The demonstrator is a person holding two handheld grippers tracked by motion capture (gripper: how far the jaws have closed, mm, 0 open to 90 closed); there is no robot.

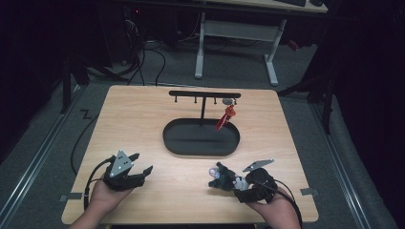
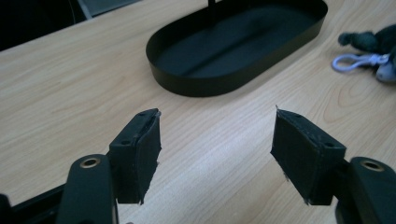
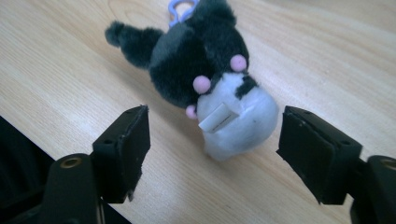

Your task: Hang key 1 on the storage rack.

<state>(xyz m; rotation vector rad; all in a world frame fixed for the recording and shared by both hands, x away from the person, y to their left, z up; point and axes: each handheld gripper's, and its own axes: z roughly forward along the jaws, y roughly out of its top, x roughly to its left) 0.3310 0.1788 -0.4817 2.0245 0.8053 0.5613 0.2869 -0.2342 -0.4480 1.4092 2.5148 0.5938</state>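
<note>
**Plush keychain lies loose before the right gripper**

A fuzzy black-and-white plush keychain point(image 3: 205, 88) with a lilac clip lies on the pale wood-grain surface point(image 1: 143, 119). Beyond stand a matte black oval tray point(image 1: 200, 137) and hook rack point(image 1: 204, 94) holding a red charm point(image 1: 225, 117). The right gripper point(image 3: 212, 135) has jaws spread wide, plush just ahead, untouched. The left gripper point(image 2: 217, 140) is wide, empty.

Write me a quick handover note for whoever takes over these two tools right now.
Left tool: open, nothing between its jaws, over bare table at front left.
Right tool: open, its jaws either side of the plush keychain but not pressing it.
The plush keychain lies on the table at front right, lilac clip pointing away.
Done: a red charm and a grey one hang on the black rack above the oval tray.
Left: probably grip the plush and hang it on a free hook.
</note>
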